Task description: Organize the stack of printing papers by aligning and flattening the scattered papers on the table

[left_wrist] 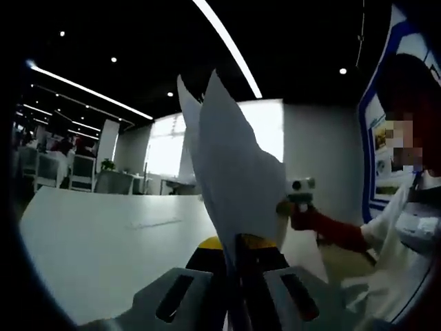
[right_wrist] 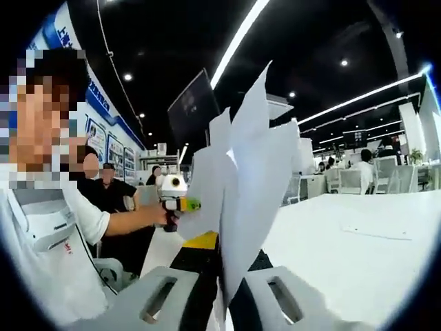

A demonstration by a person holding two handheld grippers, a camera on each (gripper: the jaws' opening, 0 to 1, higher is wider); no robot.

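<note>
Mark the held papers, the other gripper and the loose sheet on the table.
papers (left_wrist: 234, 172), left gripper view, middle of the upright sheets.
right gripper (left_wrist: 301, 196), left gripper view, on its body at the papers' far edge.
loose sheet (right_wrist: 377, 232), right gripper view, middle, flat on the table (right_wrist: 324, 255).

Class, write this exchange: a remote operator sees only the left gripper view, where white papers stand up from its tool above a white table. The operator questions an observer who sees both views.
Operator: Does the right tool really grip the sheets, or only touch them?
Observer: In the right gripper view the right tool is shut on the papers, which rise upright from between its jaws.
Operator: What lies beyond the person holding them?
Observer: Other people stand behind that person.
Operator: Anything behind the sheets?
Observer: A dark screen hangs up there.
</note>
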